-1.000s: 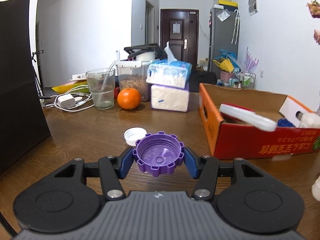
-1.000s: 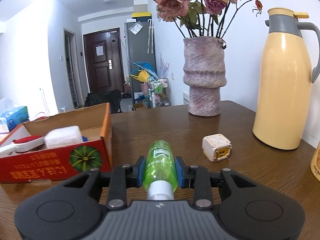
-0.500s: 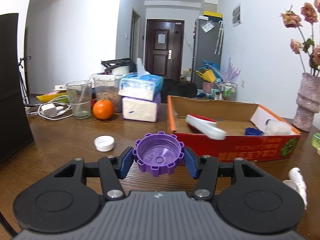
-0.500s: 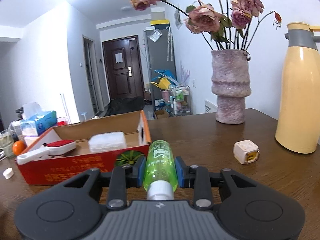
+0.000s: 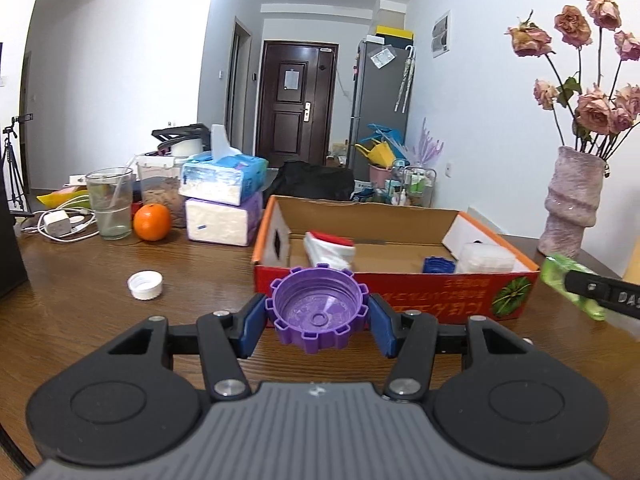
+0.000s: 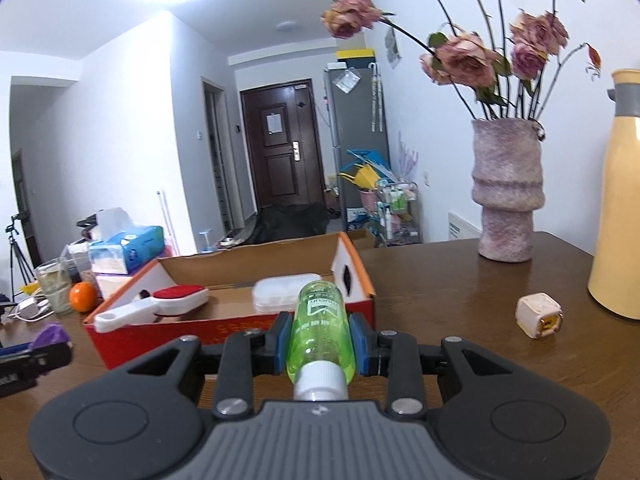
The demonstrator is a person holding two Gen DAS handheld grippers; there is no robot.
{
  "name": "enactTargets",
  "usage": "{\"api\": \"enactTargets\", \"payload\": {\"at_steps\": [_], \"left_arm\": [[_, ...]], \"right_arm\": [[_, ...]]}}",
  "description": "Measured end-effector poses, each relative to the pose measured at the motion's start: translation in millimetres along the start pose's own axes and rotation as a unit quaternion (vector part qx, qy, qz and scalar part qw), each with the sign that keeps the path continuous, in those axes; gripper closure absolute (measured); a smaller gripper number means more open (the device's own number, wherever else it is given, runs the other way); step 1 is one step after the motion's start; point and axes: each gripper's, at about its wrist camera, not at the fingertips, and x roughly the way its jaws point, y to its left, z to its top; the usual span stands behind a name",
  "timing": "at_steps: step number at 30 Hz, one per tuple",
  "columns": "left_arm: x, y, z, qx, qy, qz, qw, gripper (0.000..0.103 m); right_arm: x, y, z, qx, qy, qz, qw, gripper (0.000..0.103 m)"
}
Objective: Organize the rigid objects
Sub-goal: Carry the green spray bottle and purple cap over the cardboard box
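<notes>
My left gripper (image 5: 318,316) is shut on a purple notched cap (image 5: 318,304), held open side up just in front of the red cardboard box (image 5: 400,294). My right gripper (image 6: 320,346) is shut on a clear green bottle (image 6: 320,328) whose white cap points back at the camera; the box (image 6: 180,338) lies just ahead and to its left. In the box lie a red and white brush (image 5: 328,248), a blue cap (image 5: 438,266) and a white container (image 5: 486,258). The green bottle (image 5: 560,276) also shows at the right edge of the left wrist view.
On the wooden table a white cap (image 5: 145,285) lies left of the box. Behind it stand an orange (image 5: 152,222), a glass (image 5: 110,202) and stacked tissue packs (image 5: 222,200). A white cube (image 6: 538,314), a vase (image 6: 506,192) and a yellow thermos (image 6: 618,220) stand to the right.
Both grippers have moved toward the box, which now sits closer and more central in each view. The left view swung right, the right view swung left. Both grips are unchanged.
</notes>
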Motion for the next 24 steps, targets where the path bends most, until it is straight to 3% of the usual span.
{"api": "enactTargets", "payload": {"at_steps": [24], "left_arm": [[26,-33,48,-0.009,-0.035,-0.005,0.9993,0.047]], "right_arm": [[23,33,24,-0.017,-0.022,0.036,0.999,0.073]]}}
